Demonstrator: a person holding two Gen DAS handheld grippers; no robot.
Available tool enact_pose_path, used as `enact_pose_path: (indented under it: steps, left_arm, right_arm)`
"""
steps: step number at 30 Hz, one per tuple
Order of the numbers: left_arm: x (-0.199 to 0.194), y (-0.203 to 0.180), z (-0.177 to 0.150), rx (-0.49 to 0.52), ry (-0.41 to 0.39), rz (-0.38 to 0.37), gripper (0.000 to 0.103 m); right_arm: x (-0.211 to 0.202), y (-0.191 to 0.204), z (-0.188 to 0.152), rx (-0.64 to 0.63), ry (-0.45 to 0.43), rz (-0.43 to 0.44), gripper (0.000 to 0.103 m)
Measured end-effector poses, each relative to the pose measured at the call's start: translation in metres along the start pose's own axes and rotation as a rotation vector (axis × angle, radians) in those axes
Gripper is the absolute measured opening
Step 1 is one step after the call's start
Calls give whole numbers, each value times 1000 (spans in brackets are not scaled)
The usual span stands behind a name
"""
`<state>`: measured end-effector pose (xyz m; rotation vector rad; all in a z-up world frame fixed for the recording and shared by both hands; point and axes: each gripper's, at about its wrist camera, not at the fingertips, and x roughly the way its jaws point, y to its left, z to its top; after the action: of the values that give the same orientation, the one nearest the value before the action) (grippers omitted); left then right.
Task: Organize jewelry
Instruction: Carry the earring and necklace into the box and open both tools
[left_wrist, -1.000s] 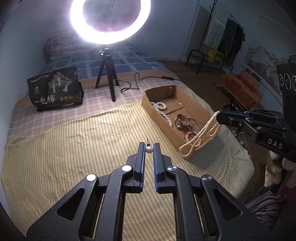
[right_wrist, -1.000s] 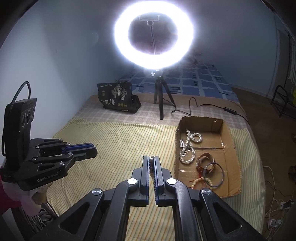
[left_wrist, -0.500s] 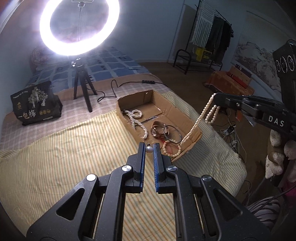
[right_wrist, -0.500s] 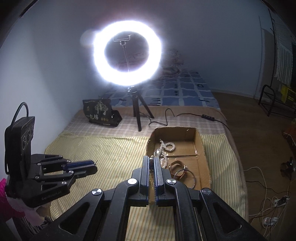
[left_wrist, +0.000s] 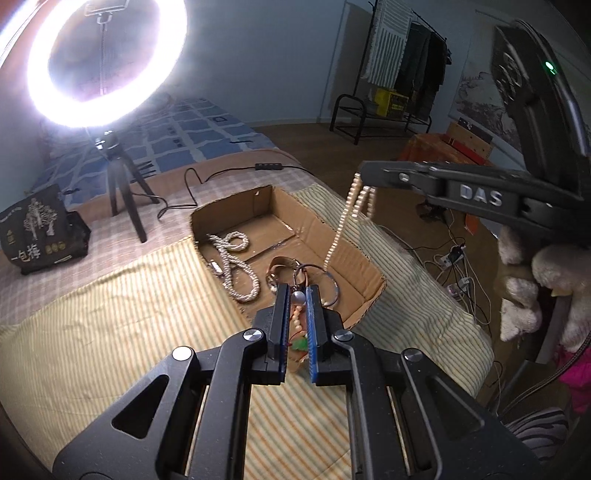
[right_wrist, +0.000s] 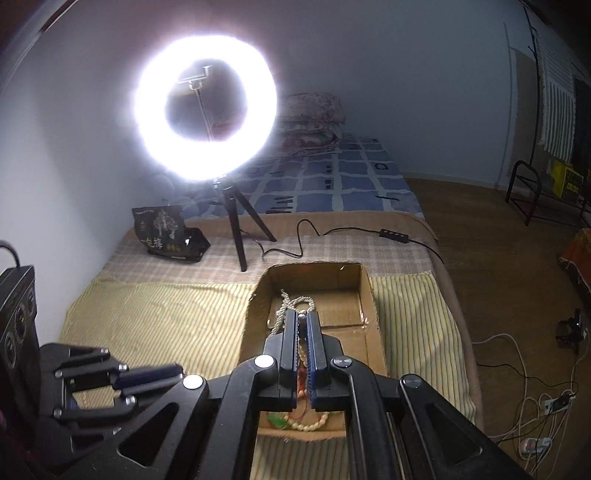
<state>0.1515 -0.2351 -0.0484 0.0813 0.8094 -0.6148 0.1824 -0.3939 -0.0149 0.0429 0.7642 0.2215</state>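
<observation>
Left gripper (left_wrist: 297, 295) clenched on pearl bead (left_wrist: 298, 296), above box (left_wrist: 364, 260) near end. Right gripper (left_wrist: 364, 173) clamps pearl necklace (left_wrist: 341, 229), dangling over box right wall. Risk: swinging strand snags wall, drapes outside.

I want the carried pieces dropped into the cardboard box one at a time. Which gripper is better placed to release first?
Probably the right gripper: its pearl necklace already dangles into the cardboard box. The left gripper pinches a single pearl earring right at the box's near edge.
</observation>
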Motion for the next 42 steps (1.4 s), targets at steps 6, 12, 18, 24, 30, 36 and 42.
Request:
enact_pose_path:
  steps: [6, 12, 18, 24, 30, 36, 42]
  left_arm:
    - [22, -2, 4, -22, 22, -3, 6]
    - [41, 0, 5, -48, 48, 11, 6]
    - [56, 2, 7, -67, 62, 43, 6]
    - [66, 4, 6, -80, 71, 48, 6]
    - [72, 4, 7, -83, 80, 38, 6]
    - [73, 2, 9, -76, 72, 46, 6]
    - [71, 2, 7, -75, 52, 64, 50]
  right_arm:
    - [27, -13, 7, 1, 22, -11, 1]
    - [51, -24, 10, 8, 44, -17, 1]
    - [71, -32, 11, 18, 64, -8, 1]
    - [88, -38, 8, 29, 81, -4, 1]
    - [97, -41, 6, 38, 90, 2, 2]
    - [99, -46, 6, 54, 84, 0, 32]
    - [97, -46, 5, 57, 66, -43, 74]
